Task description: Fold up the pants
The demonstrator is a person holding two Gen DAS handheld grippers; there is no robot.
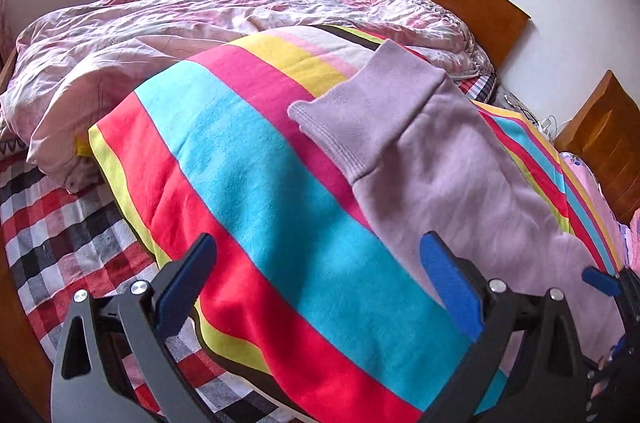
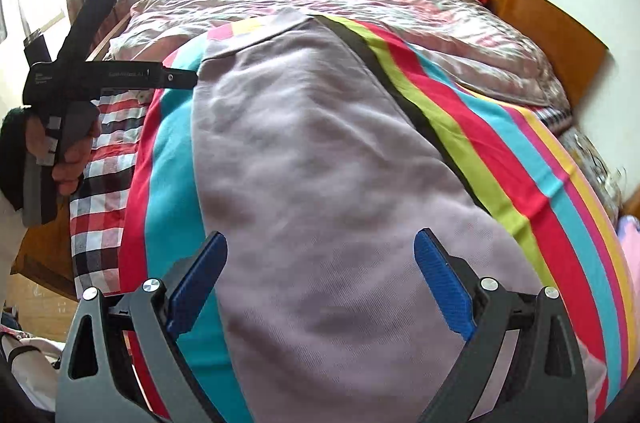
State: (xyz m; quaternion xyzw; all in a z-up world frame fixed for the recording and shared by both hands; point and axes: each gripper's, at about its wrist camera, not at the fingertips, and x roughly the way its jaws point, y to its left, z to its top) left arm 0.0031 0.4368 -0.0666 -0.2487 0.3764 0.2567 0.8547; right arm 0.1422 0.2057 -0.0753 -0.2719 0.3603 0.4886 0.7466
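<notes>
1. The pants (image 2: 320, 183) lie flat on the striped blanket (image 1: 248, 183) on the bed, long axis running away toward the quilt (image 1: 200, 11), cuff (image 1: 372, 107) at the far end.
2. Right gripper (image 2: 320, 279) hovers directly over the near end, jaws apart, empty.
3. Left gripper (image 1: 320, 283), jaws apart, hangs over blanket; the pants lie to its right.
4. The right gripper looks nearer.
</notes>
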